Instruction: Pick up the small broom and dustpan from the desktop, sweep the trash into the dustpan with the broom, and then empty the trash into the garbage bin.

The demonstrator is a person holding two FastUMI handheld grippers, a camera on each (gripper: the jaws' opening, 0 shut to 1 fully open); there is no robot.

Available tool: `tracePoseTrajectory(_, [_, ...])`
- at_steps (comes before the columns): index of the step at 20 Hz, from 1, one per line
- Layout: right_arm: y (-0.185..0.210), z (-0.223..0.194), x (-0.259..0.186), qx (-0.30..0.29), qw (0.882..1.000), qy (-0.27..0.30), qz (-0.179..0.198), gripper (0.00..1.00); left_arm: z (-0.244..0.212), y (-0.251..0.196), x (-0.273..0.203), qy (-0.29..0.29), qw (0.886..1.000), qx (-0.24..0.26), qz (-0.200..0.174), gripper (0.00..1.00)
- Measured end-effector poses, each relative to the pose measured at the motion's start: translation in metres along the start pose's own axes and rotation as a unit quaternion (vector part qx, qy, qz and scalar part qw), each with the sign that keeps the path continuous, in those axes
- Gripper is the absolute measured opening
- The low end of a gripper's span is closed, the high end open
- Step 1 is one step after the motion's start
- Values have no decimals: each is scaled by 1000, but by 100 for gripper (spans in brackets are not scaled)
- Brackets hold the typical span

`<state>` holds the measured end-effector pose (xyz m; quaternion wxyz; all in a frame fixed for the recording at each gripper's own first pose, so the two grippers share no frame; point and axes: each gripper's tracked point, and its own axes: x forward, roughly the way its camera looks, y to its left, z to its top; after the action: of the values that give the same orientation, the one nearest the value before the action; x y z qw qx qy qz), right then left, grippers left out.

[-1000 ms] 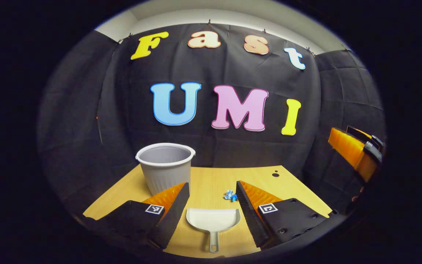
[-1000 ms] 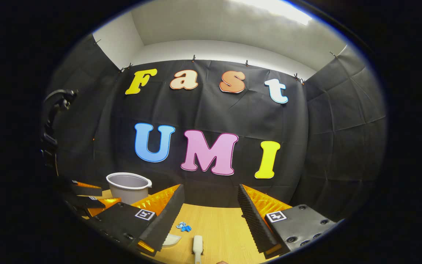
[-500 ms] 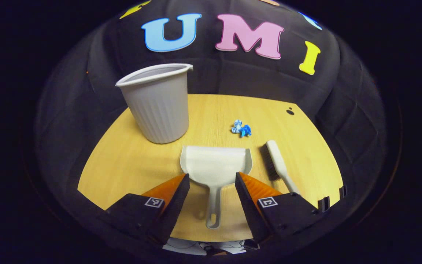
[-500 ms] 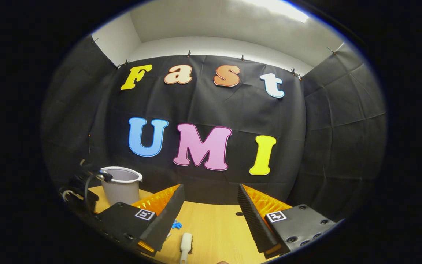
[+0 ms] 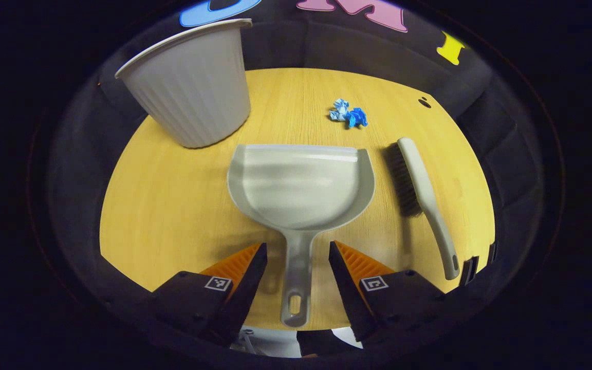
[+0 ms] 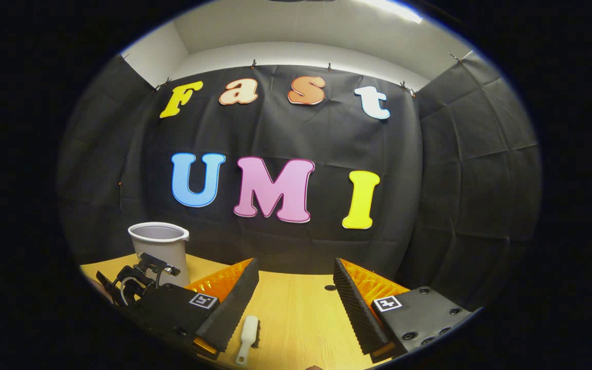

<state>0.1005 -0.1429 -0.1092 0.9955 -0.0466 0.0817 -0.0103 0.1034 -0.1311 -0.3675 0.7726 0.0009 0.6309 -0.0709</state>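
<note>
Lying flat on the wood-grain desktop (image 5: pixel 183 205), pan mouth toward the booth wall: a pale grey plastic dustpan (image 5: pixel 301 185), smooth and shallow, D-shaped with a straight front lip and rounded rear wall. Handle slim and flat, ending in an oval hanging slot, running back toward the camera in the left gripper view. Straddling that handle without touching it: the left gripper (image 5: pixel 296 254), fingers spread apart, ribbed wedge-shaped pads to either side (a clear strip of desktop on each flank of the handle). Resting just right of the dustpan, on its side and roughly parallel to the pan's handle: a small broom (image 5: pixel 422 192), a pale curved plastic back with a row of dark stiff bristles facing the pan, handle tapering toward the desk's near edge. Sitting beyond the pan's lip, well apart from it, near the far right of the desk: a crumpled scrap of blue and white trash (image 5: pixel 347 114), wrinkled like foil or wrapper paper. Standing upright at the far left: a grey garbage bin (image 5: pixel 193 87), tapered, vertically ribbed walls, rolled rim. Dotting the far right corner: a small dark round hole (image 5: pixel 424 103).

Hovering above the desk in the right gripper view: the right gripper (image 6: pixel 296 288), fingers wide apart and holding nothing, serrated inner pads. Showing between them, low at the bottom: the broom's pale head, bristles to its right.
</note>
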Motion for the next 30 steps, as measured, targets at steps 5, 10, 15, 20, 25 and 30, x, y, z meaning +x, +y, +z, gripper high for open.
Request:
tracePoseTrajectory(5, [-6,-10,-4,-17,1000,2,5,94,5,8,31,73,997,7,19,67])
tracePoseTrajectory(10, [-3,-36,-4,8,999,37,14,94,5,11,44,117,993,12,27,64])
tracePoseTrajectory(15, [6,-62,-1,24,997,74,26,95,8,8,47,137,990,24,23,38])
tracePoseTrajectory(20, [32,-72,-5,29,992,112,52,96,8,7,46,133,991,20,19,30])
tracePoseTrajectory(25, [75,-89,-6,38,979,189,71,96,7,10,48,111,993,33,-4,29])
tracePoseTrajectory(30, [93,-114,19,16,968,241,66,96,7,12,48,87,995,38,-17,29])
